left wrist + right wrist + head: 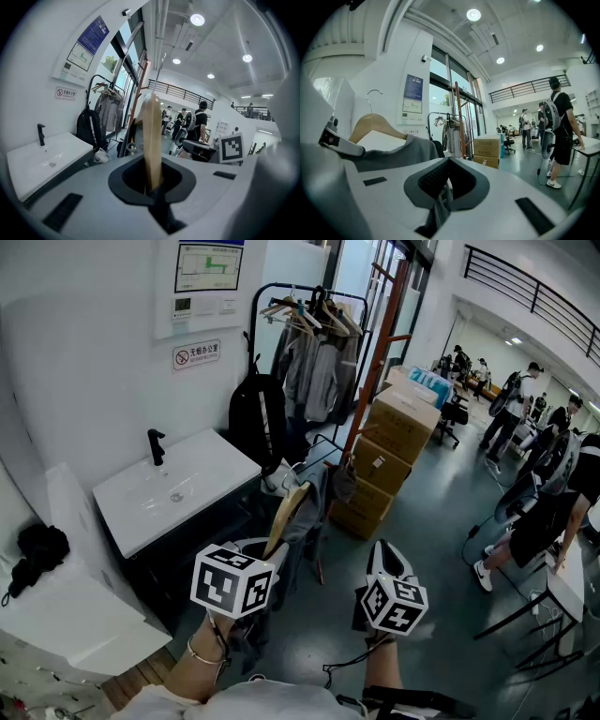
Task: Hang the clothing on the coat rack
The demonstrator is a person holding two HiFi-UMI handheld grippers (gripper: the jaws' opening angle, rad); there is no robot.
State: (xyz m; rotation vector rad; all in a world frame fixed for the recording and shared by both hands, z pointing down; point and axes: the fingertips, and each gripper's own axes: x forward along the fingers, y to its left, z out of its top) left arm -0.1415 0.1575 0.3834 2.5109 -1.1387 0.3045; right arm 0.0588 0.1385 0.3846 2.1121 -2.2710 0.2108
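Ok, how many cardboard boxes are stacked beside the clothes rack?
3, in one stack just right of the clothes rack: top box, middle box, bottom box lowest, near the floor. Others may be hidden behind the stack.

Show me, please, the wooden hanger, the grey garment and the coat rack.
wooden hanger (151, 140): left gripper view, its arm.
grey garment (412, 148): right gripper view, its shoulder.
coat rack (292, 284): head view, its top rail.
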